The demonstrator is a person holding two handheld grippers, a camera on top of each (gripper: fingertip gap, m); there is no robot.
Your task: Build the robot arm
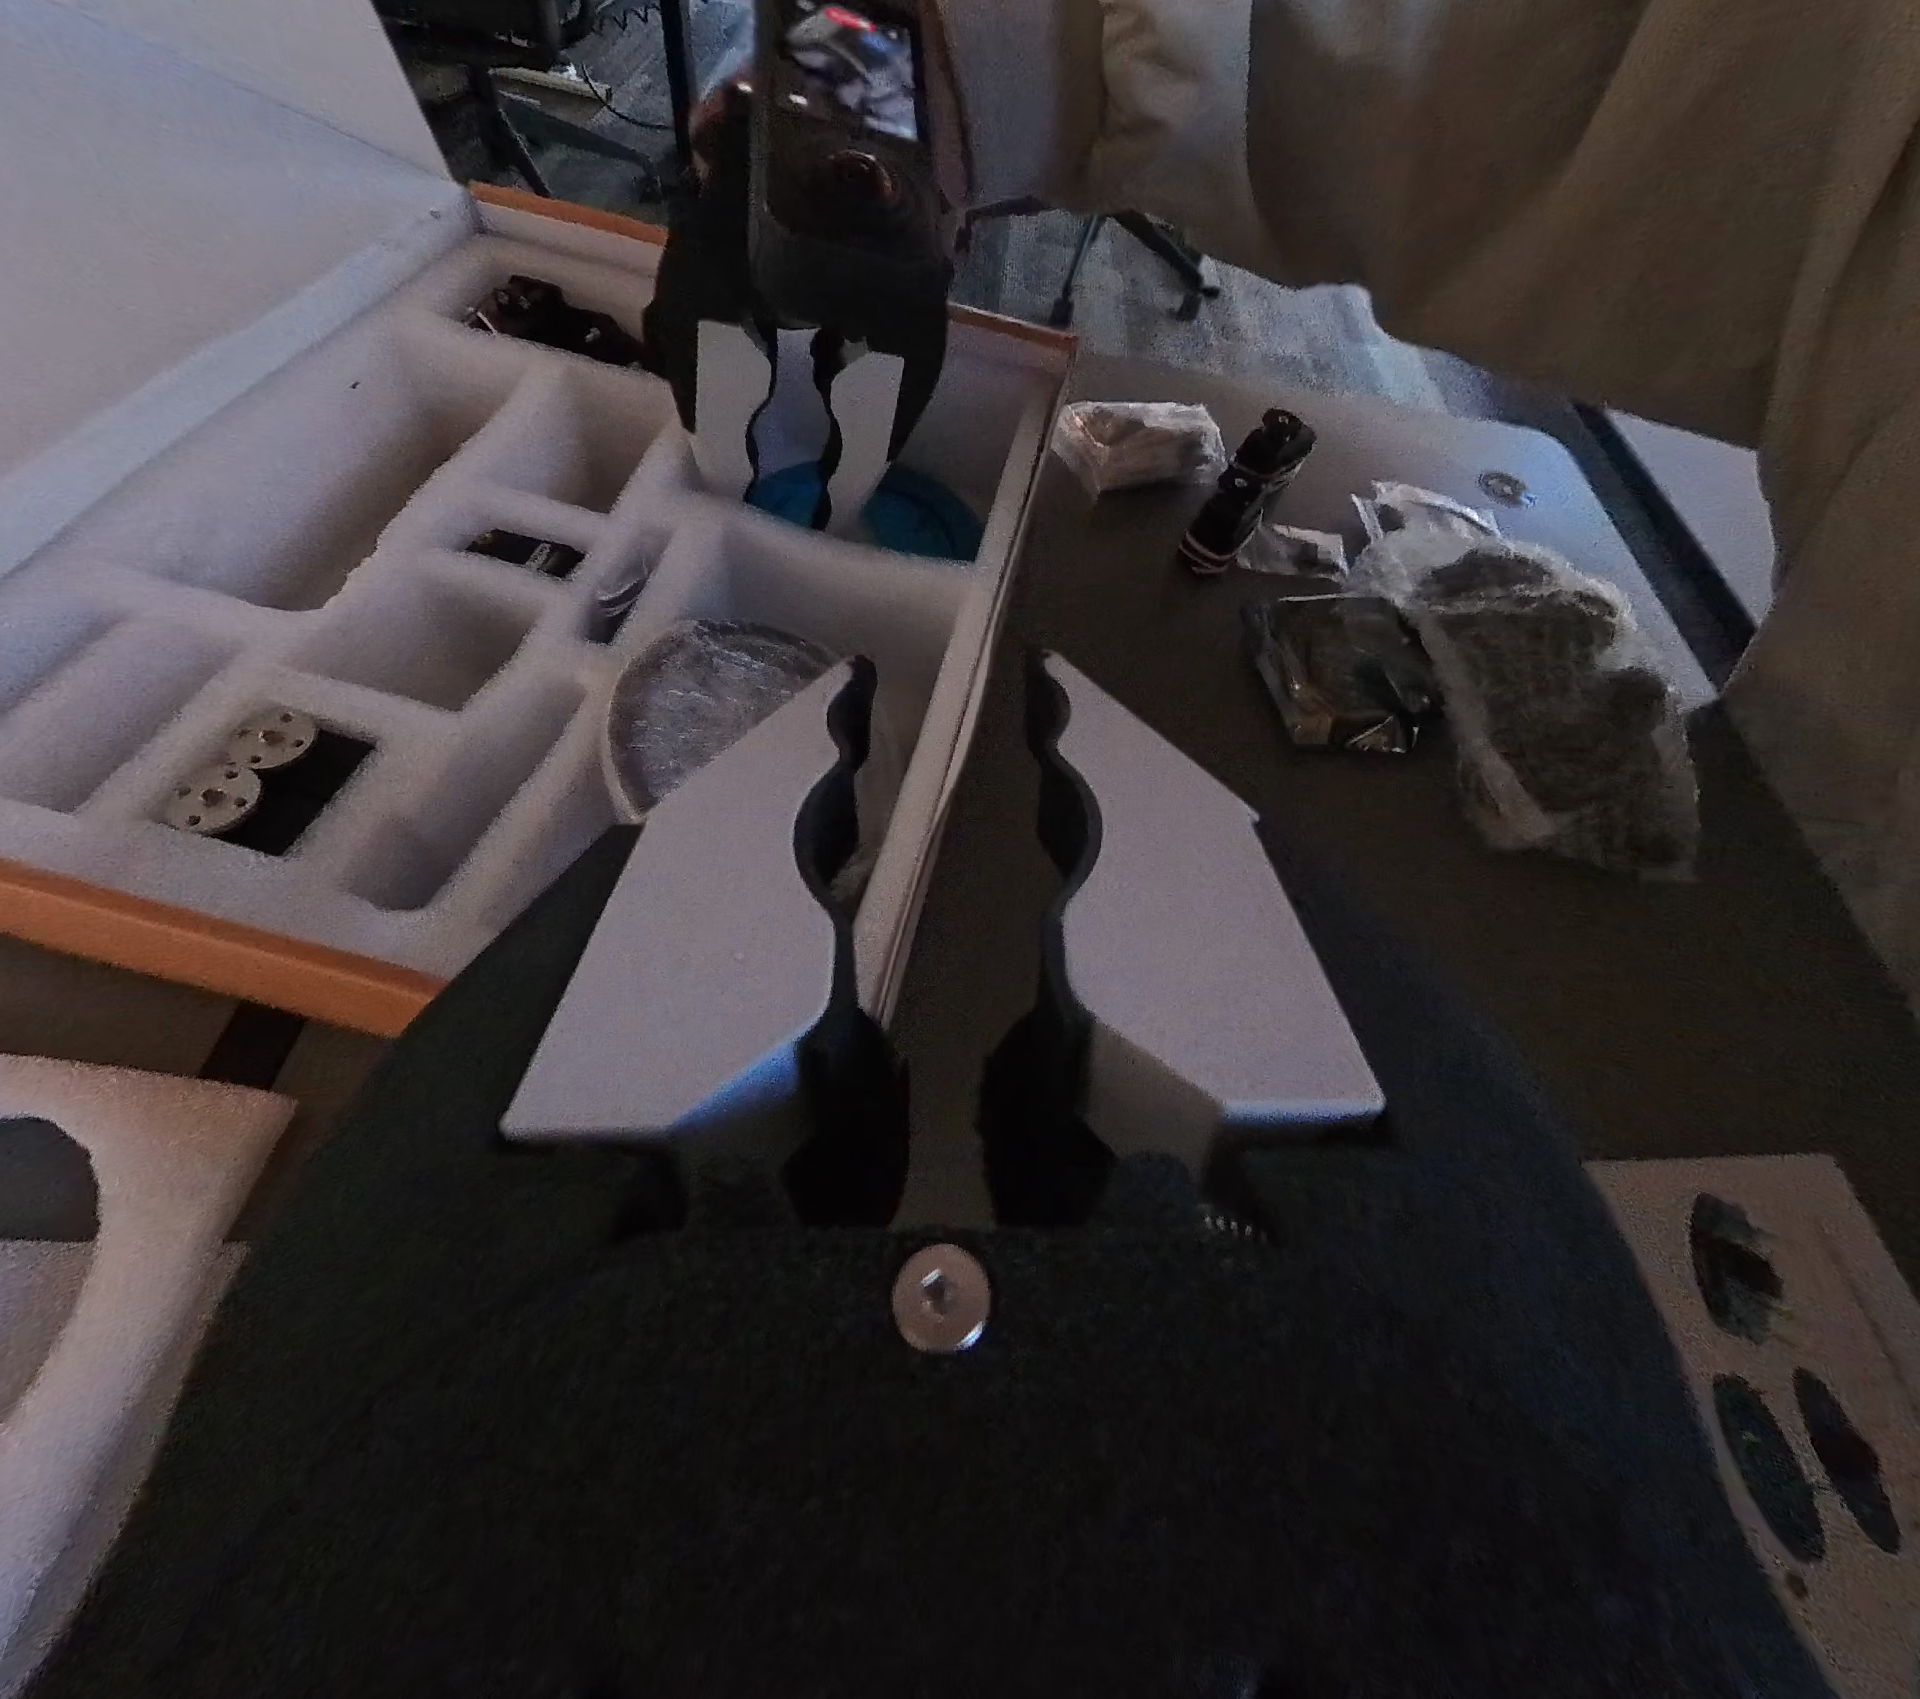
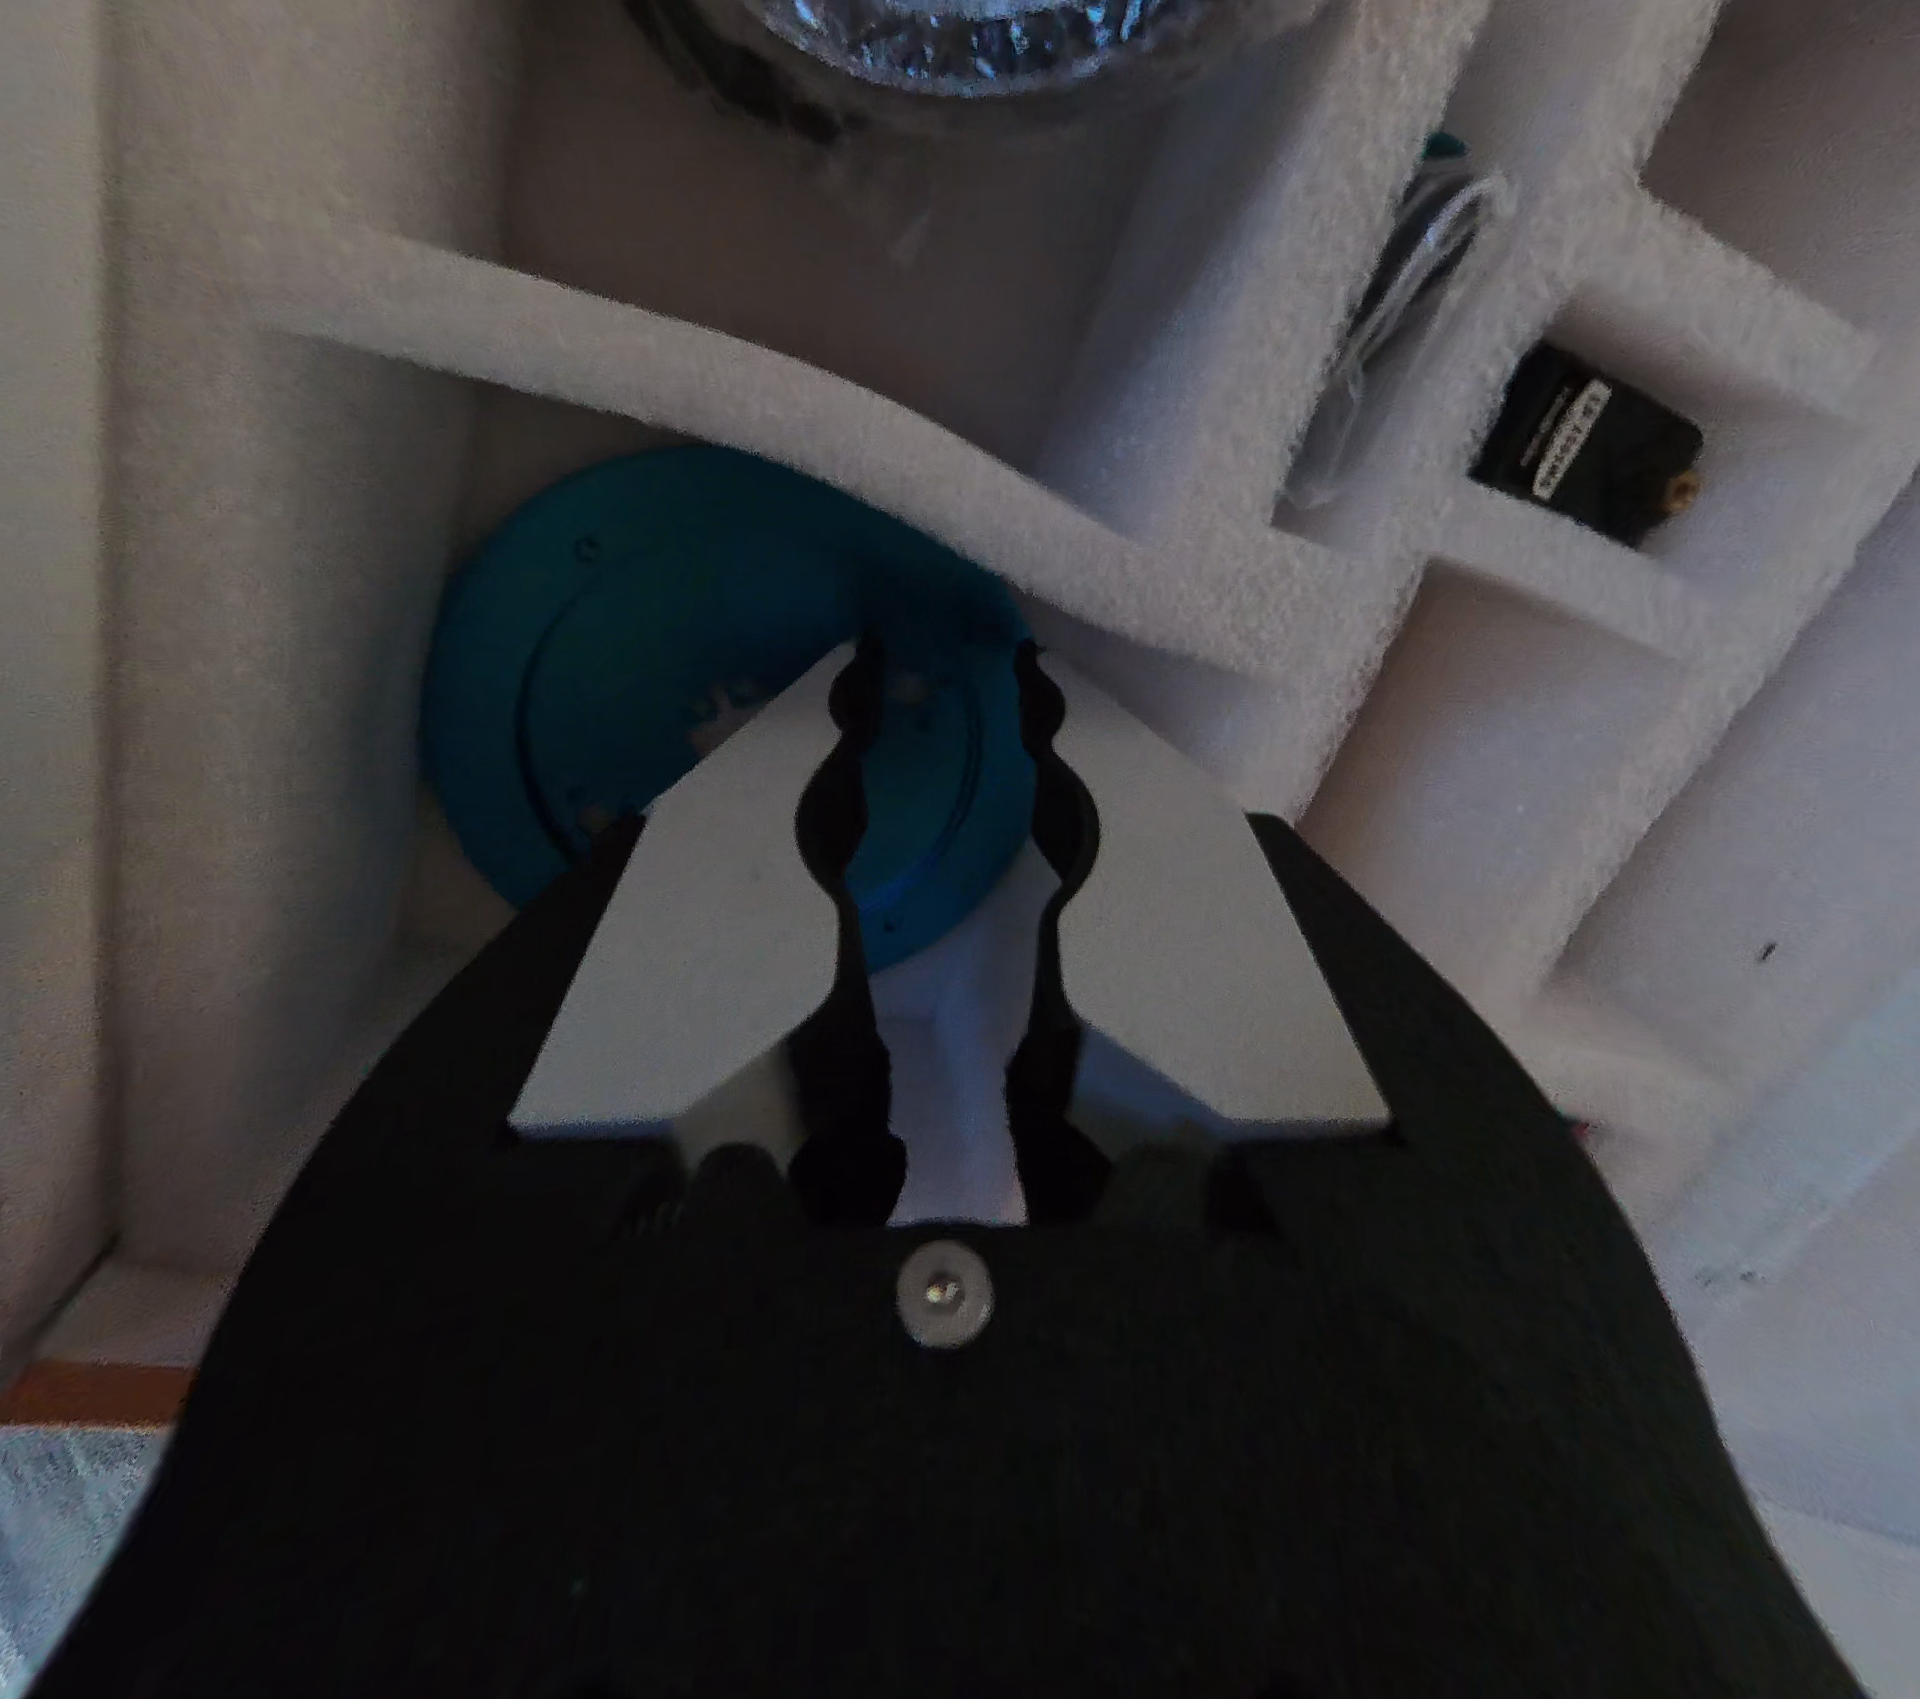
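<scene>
Under the right gripper (image 2: 945, 662) — parted, empty — lies a blue disc (image 2: 644, 662).

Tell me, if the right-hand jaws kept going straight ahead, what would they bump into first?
Most likely the blue disc lying in the white foam tray. The right gripper points straight at it, jaws open, though how close they are is hard to judge.
</scene>
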